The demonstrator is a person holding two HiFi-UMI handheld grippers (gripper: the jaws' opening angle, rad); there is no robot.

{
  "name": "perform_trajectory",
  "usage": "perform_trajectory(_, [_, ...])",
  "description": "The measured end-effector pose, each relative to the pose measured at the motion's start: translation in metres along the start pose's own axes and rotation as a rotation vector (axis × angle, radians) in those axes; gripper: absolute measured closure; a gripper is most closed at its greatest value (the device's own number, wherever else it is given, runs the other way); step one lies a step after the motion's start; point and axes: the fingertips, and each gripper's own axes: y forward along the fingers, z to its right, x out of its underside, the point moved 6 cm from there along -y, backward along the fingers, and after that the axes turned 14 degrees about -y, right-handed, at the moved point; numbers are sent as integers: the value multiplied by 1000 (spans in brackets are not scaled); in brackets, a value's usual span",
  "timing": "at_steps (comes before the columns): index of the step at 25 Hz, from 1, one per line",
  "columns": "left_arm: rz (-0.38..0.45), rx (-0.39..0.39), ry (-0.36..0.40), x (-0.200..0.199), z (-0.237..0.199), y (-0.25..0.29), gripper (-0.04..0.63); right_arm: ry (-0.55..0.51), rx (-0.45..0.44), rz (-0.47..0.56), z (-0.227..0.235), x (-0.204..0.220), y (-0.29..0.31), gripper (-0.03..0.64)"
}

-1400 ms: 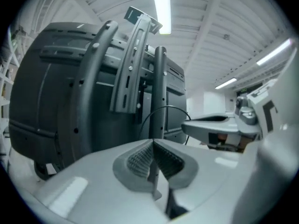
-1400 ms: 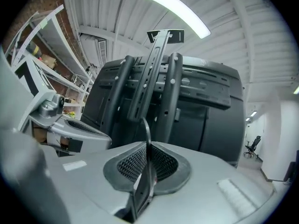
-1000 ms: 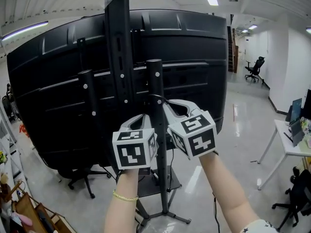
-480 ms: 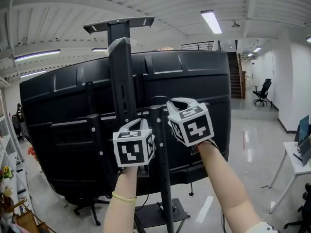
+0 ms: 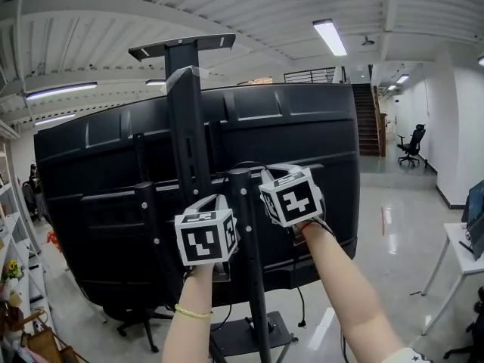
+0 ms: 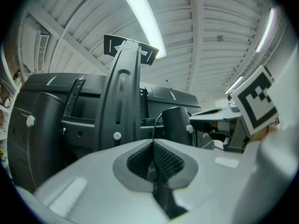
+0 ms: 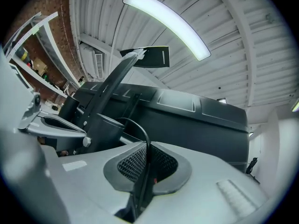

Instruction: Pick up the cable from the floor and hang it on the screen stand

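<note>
A thin black cable (image 5: 249, 165) arcs over the top of a black upright post (image 5: 246, 233) of the screen stand, behind the big black screen (image 5: 98, 203). My left gripper (image 5: 215, 200) is shut on the cable just left of the post; the strand (image 6: 156, 125) rises from between its pads toward the post top (image 6: 175, 124). My right gripper (image 5: 277, 172), just right of the post, has the cable (image 7: 141, 129) pinched between its pads, and its jaws are closing. More cable (image 5: 299, 286) hangs below my right arm.
The stand's tall central column (image 5: 185, 127) with its top bracket rises left of the post. A second post (image 5: 148, 233) stands further left. The stand's base (image 5: 246, 331) is on the floor. A white table (image 5: 454, 248), an office chair (image 5: 412, 144) and shelves (image 5: 9, 278) flank the area.
The head view has tilted upward. Both grippers have risen with the cable to the post's top, and the right gripper has drifted slightly left toward the post.
</note>
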Motion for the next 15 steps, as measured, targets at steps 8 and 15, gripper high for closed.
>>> perform_trajectory(8, [-2,-1,13,33,1,-21,588,-26,-34,-44,-27,17,-17,588])
perform_trajectory(15, [-12,26,-18,82,10,-49,588,-102,18,52,-74,63,-52,564])
